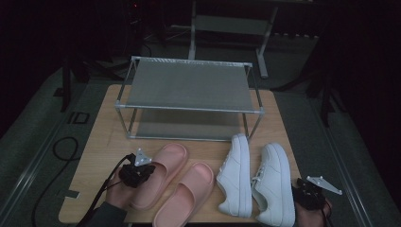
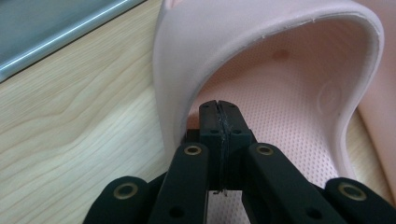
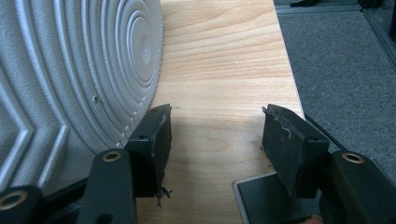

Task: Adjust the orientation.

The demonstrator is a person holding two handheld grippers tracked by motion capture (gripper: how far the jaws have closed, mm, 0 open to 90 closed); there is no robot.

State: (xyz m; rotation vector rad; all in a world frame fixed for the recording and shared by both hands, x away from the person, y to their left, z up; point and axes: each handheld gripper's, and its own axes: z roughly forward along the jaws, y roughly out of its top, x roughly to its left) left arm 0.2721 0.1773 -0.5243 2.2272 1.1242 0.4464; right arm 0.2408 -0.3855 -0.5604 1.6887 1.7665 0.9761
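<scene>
The left tongs (image 2: 219,109) were closed, empty, their tips inside the left pink slide (image 1: 158,175) on the desk (image 1: 101,142). The right tongs (image 3: 215,126) stood wide beside a white sneaker's sole (image 3: 70,70). No writing was legible.

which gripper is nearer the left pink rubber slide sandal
Left. The left gripper, jaws shut, sits at the left pink rubber slide sandal, tips inside its opening. The right gripper is beyond both white sneakers.
</scene>
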